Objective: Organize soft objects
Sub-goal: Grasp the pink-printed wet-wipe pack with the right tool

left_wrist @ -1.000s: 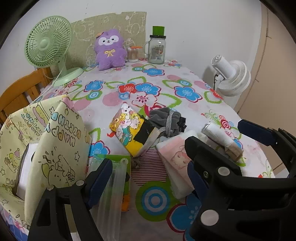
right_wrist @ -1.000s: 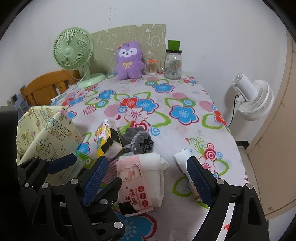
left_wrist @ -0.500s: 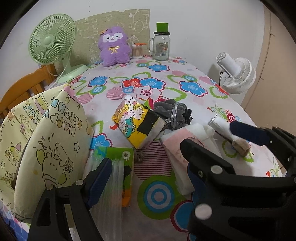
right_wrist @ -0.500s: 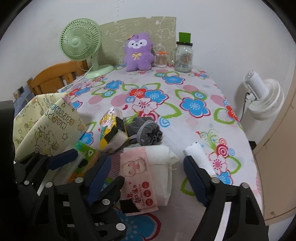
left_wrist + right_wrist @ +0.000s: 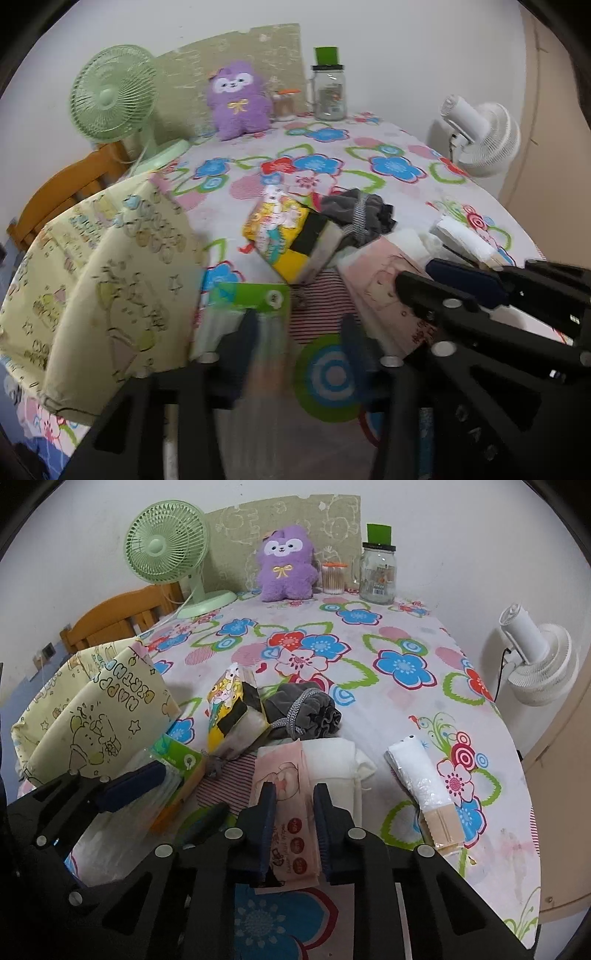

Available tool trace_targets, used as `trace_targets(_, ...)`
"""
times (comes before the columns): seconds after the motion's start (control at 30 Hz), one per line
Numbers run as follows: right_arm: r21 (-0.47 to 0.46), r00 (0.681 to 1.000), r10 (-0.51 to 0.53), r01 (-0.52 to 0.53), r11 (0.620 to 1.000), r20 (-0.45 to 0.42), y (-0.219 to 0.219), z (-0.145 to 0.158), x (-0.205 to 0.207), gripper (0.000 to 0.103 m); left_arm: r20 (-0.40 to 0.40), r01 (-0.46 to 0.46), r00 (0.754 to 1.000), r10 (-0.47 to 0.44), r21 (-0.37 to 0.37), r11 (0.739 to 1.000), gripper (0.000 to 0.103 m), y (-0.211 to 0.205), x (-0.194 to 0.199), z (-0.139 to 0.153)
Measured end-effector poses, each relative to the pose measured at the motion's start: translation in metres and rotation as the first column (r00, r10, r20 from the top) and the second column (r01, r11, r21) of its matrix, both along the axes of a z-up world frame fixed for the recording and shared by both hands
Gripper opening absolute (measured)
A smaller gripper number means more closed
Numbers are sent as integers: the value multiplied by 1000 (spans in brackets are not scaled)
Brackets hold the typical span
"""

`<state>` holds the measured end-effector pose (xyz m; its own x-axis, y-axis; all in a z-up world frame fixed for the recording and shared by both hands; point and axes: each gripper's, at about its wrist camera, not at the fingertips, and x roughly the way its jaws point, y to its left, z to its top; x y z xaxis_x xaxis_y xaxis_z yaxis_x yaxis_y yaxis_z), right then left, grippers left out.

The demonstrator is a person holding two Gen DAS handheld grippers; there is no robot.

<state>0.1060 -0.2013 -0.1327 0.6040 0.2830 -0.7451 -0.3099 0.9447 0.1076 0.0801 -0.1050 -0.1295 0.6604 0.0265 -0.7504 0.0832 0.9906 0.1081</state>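
One pink wipes pack (image 5: pixel 291 805) sits between the closing right claw (image 5: pixel 293 823).

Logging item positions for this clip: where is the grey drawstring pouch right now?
In the right wrist view the grey drawstring pouch lies mid-table on the floral tablecloth, just right of the yellow cartoon packet and just beyond the pink wipes pack.

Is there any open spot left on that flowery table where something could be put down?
Yes: the wide stretch of tablecloth between the purple plush and the grey pouch is bare, as is the right edge beyond the white roll. The near left is crowded: yellow bag, packets, tissue pack.
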Motion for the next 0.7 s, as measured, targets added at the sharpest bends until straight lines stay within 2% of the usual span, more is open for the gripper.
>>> trace_targets(0.07, 10, 1000, -8, 8, 1000, 5, -1, 2, -2, 19, 1, -11, 1000, 11, -14, 1000, 20, 4, 0, 2)
trace_targets(0.1, 13, 1000, -10, 10, 1000, 8, -2, 3, -3, 19, 2, -15, 1000, 15, -17, 1000, 17, 5, -1, 3)
trace_targets(0.17, 10, 1000, -15, 14, 1000, 12, -2, 5, -5, 18, -2, -8, 1000, 8, -34, 999, 1, 5, -2, 4)
trace_targets(0.3, -12, 999, -24, 24, 1000, 25, -2, 7, -10, 17, -60, 38, 997, -45, -112, 993, 0, 1, -4, -2)
trace_targets(0.7, -14, 998, -47, 48, 999, 38, -5, 11, -23, 17, -32, 46, 998, -51, -128, 991, 0, 0, -17, 4)
